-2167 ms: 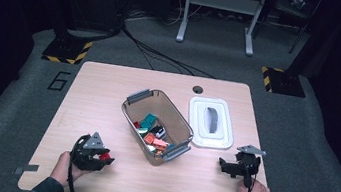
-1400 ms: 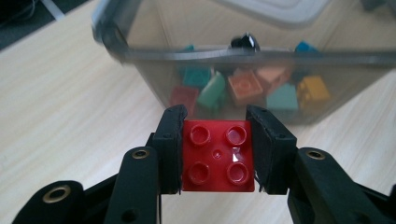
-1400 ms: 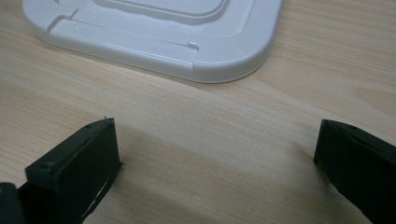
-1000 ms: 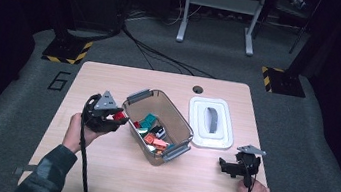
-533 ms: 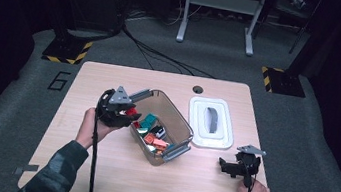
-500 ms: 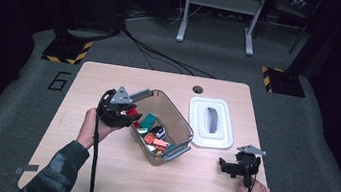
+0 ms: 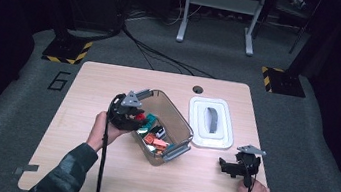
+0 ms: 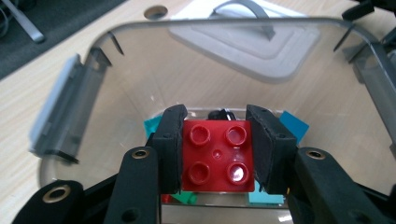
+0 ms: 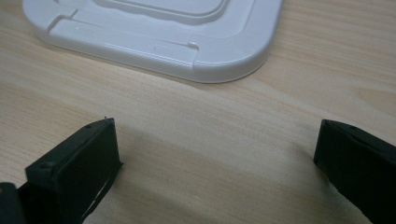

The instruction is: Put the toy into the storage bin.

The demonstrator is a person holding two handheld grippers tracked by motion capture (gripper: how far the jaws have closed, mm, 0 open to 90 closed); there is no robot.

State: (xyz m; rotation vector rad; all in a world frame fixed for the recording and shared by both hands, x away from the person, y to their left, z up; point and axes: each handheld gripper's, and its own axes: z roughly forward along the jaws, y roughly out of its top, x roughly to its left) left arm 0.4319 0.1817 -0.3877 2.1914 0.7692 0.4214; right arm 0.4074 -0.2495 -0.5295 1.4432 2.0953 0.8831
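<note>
The left tool (image 8: 215, 154) pinches a red brick (image 8: 217, 156) between its two black pads. The brick hangs just over the near rim of the clear bin (image 7: 181, 128), and the bin's floor lies right below and ahead of it, with teal and orange bricks (image 7: 155, 137) already inside. So the drop is straight down, and the left hand is the nearer one. The right tool (image 7: 238, 167) is spread wide with nothing in it, low over the wooden surface (image 7: 99, 86), near the white lid (image 7: 211, 123). The room around is dark, with a grey floor and cables.
</note>
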